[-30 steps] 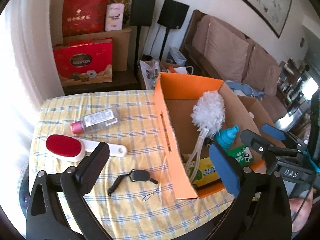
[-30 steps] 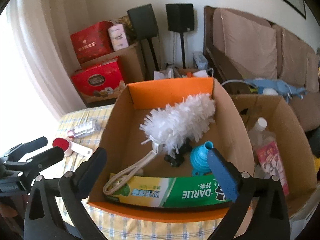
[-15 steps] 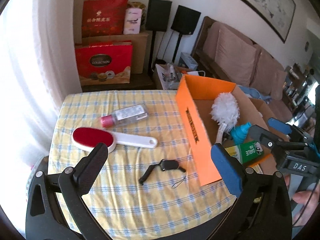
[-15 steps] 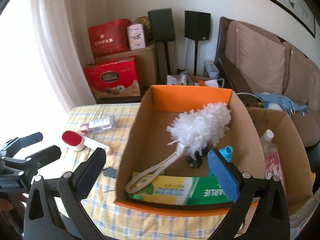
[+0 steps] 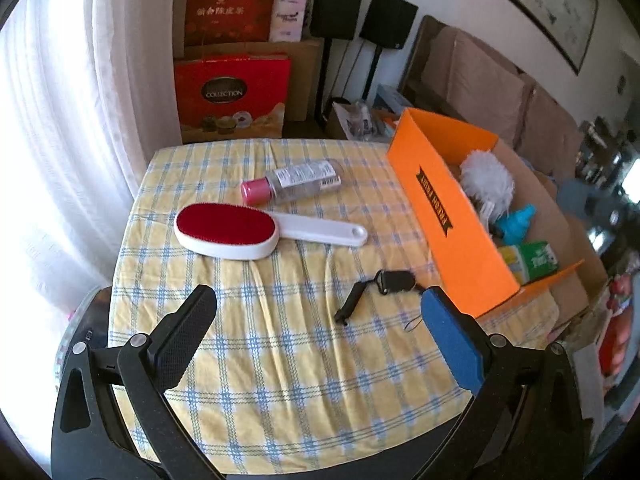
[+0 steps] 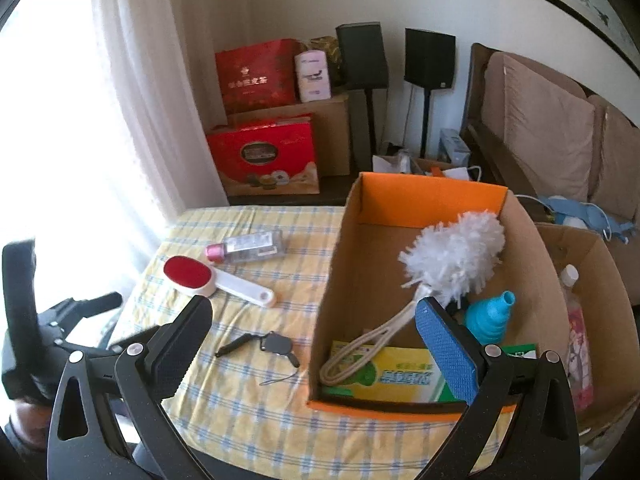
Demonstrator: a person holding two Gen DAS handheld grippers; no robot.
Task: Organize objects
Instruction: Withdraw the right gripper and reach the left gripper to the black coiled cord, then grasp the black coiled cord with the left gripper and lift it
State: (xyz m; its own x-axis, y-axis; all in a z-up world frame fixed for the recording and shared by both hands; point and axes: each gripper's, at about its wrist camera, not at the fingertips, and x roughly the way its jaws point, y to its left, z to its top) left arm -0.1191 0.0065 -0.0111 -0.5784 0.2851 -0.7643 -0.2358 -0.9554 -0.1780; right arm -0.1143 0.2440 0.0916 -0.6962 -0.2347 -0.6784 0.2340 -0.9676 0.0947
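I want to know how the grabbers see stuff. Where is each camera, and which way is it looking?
Left wrist: sits on the left gripper, looking forward over the checked tablecloth; its two open fingers show.
Right wrist: sits on the right gripper, looking at the orange box; its own open fingers show, with the left gripper at the left edge.
Shared: lint brush, clear bottle, black key fob, white duster.
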